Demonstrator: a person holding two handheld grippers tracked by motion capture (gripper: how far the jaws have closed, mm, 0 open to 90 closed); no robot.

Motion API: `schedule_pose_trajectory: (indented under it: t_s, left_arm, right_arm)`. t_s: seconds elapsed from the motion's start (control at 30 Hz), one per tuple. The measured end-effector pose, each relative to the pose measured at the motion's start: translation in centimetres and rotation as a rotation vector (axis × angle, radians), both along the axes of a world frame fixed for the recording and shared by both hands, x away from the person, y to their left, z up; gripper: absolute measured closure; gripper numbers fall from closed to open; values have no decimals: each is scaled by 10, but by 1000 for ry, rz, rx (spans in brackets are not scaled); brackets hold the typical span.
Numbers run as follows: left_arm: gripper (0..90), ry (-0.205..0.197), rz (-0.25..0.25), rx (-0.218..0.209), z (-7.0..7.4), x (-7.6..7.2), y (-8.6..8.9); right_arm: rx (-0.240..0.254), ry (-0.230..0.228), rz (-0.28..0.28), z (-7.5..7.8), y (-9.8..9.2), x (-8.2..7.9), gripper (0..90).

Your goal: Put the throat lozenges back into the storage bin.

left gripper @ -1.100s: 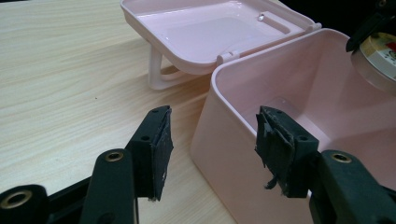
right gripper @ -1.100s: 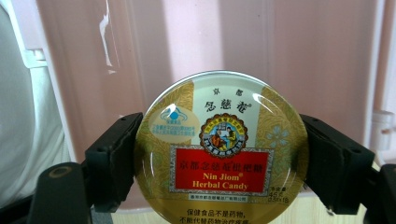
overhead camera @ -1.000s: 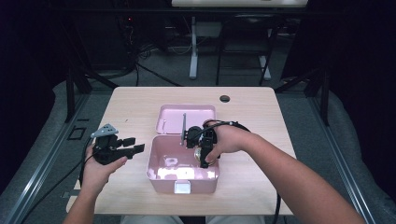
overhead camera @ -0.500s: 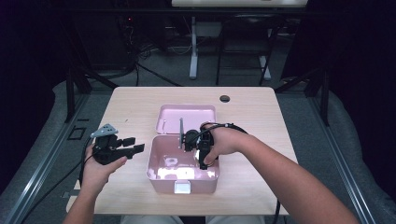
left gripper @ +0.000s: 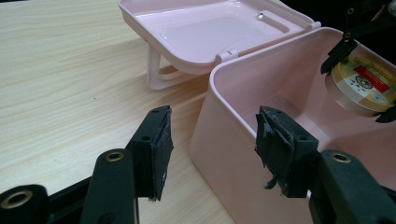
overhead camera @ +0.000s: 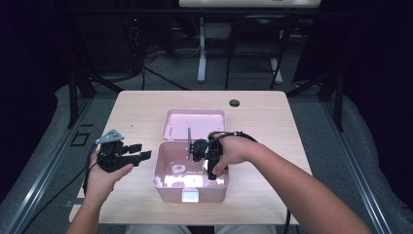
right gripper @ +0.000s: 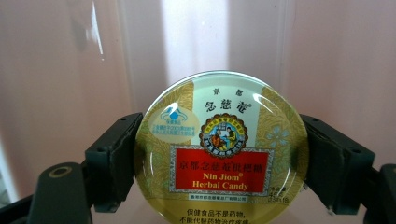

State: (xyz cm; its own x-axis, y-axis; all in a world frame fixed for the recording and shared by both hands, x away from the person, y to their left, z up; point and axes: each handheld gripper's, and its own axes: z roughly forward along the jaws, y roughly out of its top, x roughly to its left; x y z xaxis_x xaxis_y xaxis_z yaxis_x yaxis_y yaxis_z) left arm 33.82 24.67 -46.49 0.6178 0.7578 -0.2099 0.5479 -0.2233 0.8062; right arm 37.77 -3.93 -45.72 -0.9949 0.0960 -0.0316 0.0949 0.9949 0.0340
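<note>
An open pink plastic box (overhead camera: pixel 161 181) sits mid-table, its lid (overhead camera: pixel 195 124) laid back behind it. My right gripper (overhead camera: pixel 208 163) reaches down into the box, shut on a round gold Nin Jiom herbal candy tin (right gripper: pixel 219 149). The tin is gripped by its rim between both pads, in front of the pink box wall (right gripper: pixel 56 70). The left gripper view shows the tin (left gripper: pixel 362 86) hanging inside the box (left gripper: pixel 233 140). My left gripper (overhead camera: pixel 141 152) is open and holds nothing. It hovers just left of the box, and its jaws (left gripper: pixel 212 140) straddle the near corner.
The wooden table (overhead camera: pixel 272 122) has a small black round hole (overhead camera: pixel 234 103) near its far edge. Bare wood lies to the left and right of the box. Dark floor, cables and a white stand (overhead camera: pixel 201 48) are beyond the table.
My right gripper has moved slightly left and lower into the box with the tin. The left gripper has stayed in place.
</note>
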Motion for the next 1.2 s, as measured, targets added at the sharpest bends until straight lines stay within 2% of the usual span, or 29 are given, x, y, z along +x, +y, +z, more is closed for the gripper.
schedule_pose_trajectory:
  t_s: [0.13,0.23,0.4,0.5,0.9,1.2]
  left_arm:
    - [456,1,0,0,0,0,0]
    - [456,1,-1,1,0,0,0]
    - [457,1,-3,3,-1,0,0]
    - [457,2,-2,2,-1,0,0]
    - [457,6,-3,3,-2,1,-2]
    - [457,5,-4,4,-2,1,-1]
  right_arm:
    - [2,7,1,-2,1,0,199]
    - [-16,15,15,-5,2,-1,199]
    - [-34,3,47,-11,3,-2,199]
    - [-28,20,39,-14,2,-1,199]
    - [-37,30,49,-27,2,0,199]
    - [-25,50,44,-38,0,1,199]
